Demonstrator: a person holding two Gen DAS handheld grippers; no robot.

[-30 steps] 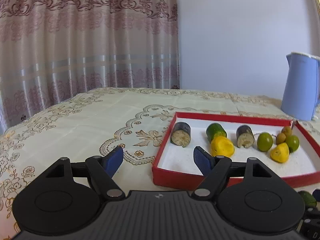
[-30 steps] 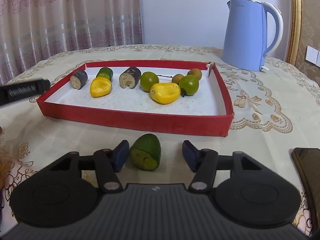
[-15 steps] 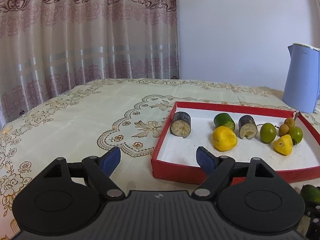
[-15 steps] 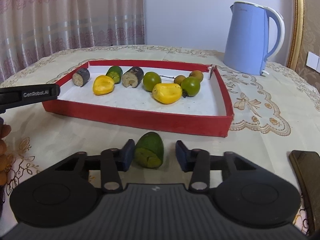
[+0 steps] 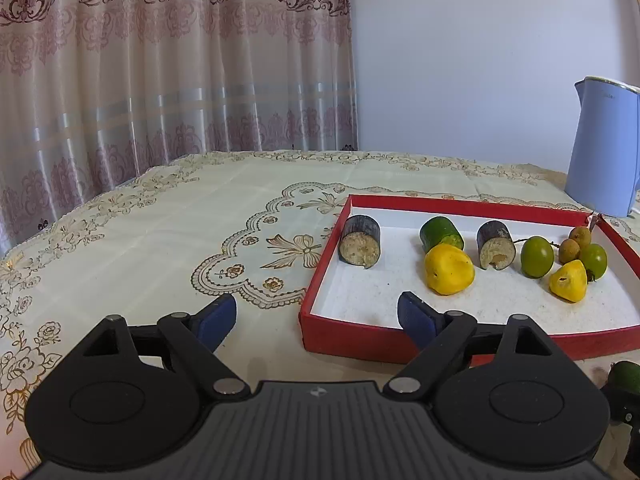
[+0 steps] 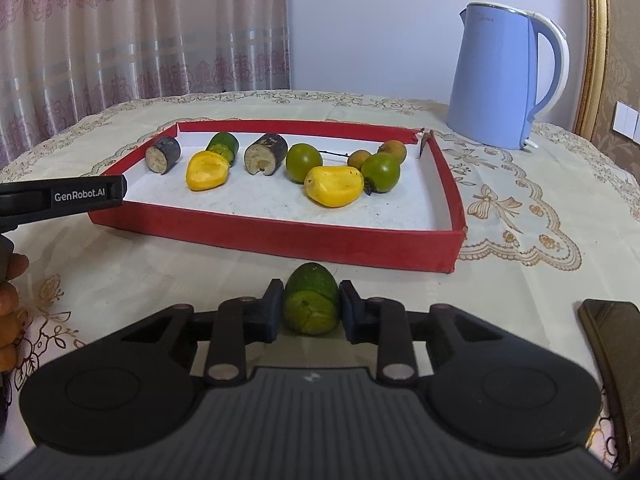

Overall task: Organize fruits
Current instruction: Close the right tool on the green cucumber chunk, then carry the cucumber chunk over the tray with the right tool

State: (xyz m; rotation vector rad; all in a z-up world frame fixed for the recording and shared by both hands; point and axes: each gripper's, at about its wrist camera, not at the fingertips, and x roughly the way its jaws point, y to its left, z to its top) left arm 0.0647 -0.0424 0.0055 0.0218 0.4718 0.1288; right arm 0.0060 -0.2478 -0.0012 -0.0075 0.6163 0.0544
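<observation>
Right tongs (image 6: 310, 308) are clamped on a green fruit (image 6: 311, 300), one pad on each side of it. This fruit sits on the desk (image 6: 168, 272) just outside the near wall of the red tray (image 6: 280, 236), apart from that wall. Its long axis runs away from the camera: the rounded end points toward the tray, the flat cut face toward the tongs' body.

Left tongs (image 5: 316, 316) are spread wide and opening, with nothing between the pads; the left pad hangs over the cloth, the right one over the tray's near left corner. In the right wrist view a bar of them reaches in from the left, with fingers (image 6: 10, 300) at the edge.

Inside the tray lie two dark cut cylinders (image 6: 163, 155), a green cut piece (image 6: 224, 145), two yellow fruits (image 6: 334, 185), two round green fruits (image 6: 303, 162) and two small brown ones (image 6: 394, 151).

Beyond the tray's far right corner stands a blue kettle (image 6: 500, 80). A dark flat object (image 6: 616, 344) lies at the right edge of the desk. Patterned curtains (image 5: 160, 60) hang behind.
</observation>
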